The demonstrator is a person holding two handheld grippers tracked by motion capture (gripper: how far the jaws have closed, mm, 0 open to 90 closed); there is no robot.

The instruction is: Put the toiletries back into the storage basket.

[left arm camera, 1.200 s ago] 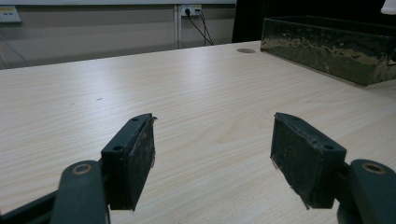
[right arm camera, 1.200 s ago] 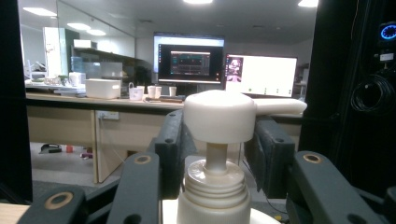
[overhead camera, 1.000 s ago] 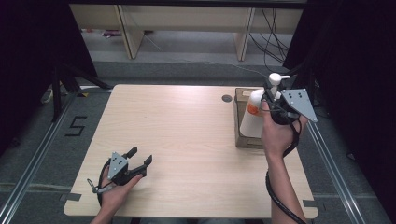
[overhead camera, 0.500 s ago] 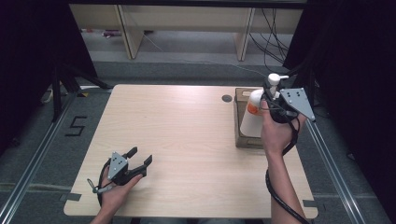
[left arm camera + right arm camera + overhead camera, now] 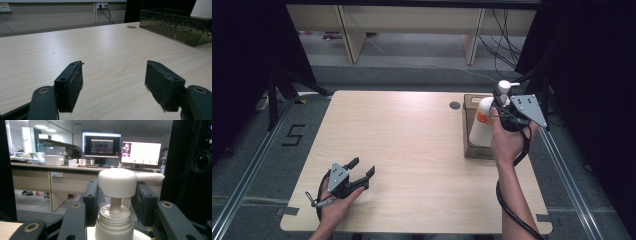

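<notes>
High view: 1 pale wooden table [image 5: 412, 150], 1 brown open-top cardboard box [image 5: 473, 145] at its 3 o'clock edge, 1 white plastic pump bottle with an orange label patch [image 5: 482, 125], 2 grippers, 2 hands. Bottle stands upright in the box, pump head up, spout toward 3 o'clock. Right gripper [image 5: 504, 106] sits at the bottle's neck, grey three-cornered plate on top, held by the right hand [image 5: 507, 142]. Left gripper [image 5: 362, 169] rests at the table's 7 o'clock corner in the left hand [image 5: 334, 202], jaws apart, pointing toward 2 o'clock, nothing between them.

Left gripper view: 2 black jaws wide apart over bare tabletop; box wall [image 5: 175, 27] at 1 o'clock, bottle's white base [image 5: 202, 8] just above it.

Right gripper view: 2 jaws clamped on the bottle's neck [image 5: 116, 207] just under the white pump head [image 5: 118, 182]; ribbed collar below, spout toward 3 o'clock. 2 lit monitors in the room behind.

Vs 0.5 s ago: bottle, box, both grippers in the same places; no visible shift.
</notes>
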